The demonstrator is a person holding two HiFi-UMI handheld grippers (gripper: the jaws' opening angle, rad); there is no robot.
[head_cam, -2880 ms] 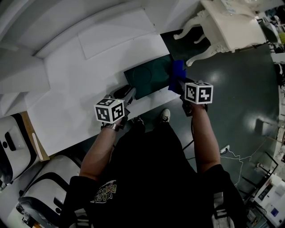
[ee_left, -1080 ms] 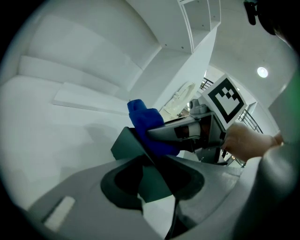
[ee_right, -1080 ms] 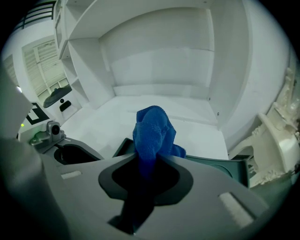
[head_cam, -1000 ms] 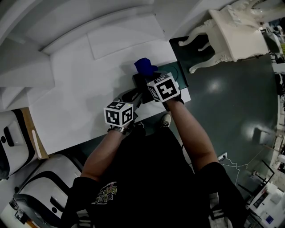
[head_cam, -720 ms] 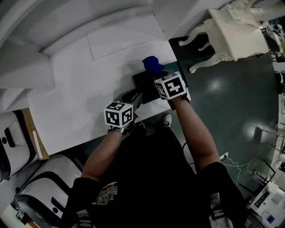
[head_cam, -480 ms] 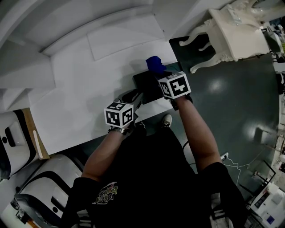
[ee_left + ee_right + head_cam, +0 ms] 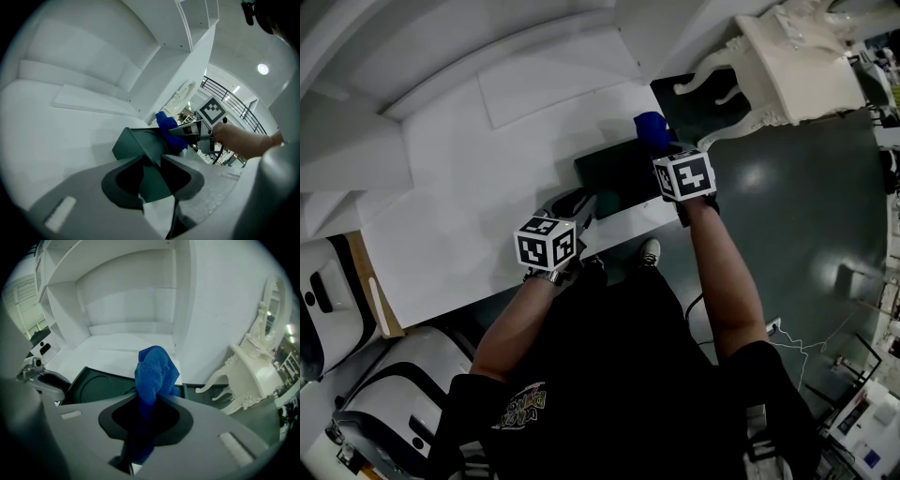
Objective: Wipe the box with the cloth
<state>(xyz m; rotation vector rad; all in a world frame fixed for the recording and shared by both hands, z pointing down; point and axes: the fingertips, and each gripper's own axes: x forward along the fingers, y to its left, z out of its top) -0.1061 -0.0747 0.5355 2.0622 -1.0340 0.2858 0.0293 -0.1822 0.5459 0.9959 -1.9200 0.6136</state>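
Pinching the blue cloth [image 7: 154, 366] in our right gripper [image 7: 149, 401], we hold it at the far right edge of the box [image 7: 614, 173]. Our left gripper [image 7: 152, 164] clamps its near left corner on the white surface [image 7: 469, 187].

White table [image 7: 469, 178] fills top left. Dark green box [image 7: 614, 173] lies flat by table edge, a little toward 1 o'clock from middle. Blue cloth [image 7: 652, 129] bunched up at box's 2 o'clock corner. Right gripper [image 7: 664, 150] comes in from 5 o'clock, tip at cloth; its marker cube covers jaws, so it maybe holds cloth. Left gripper [image 7: 579, 202] touches box's 7 o'clock corner. Fancy white stand [image 7: 797, 61] at 1 o'clock, on dark floor [image 7: 797, 216]. Shoe [image 7: 649, 250] just below table edge.
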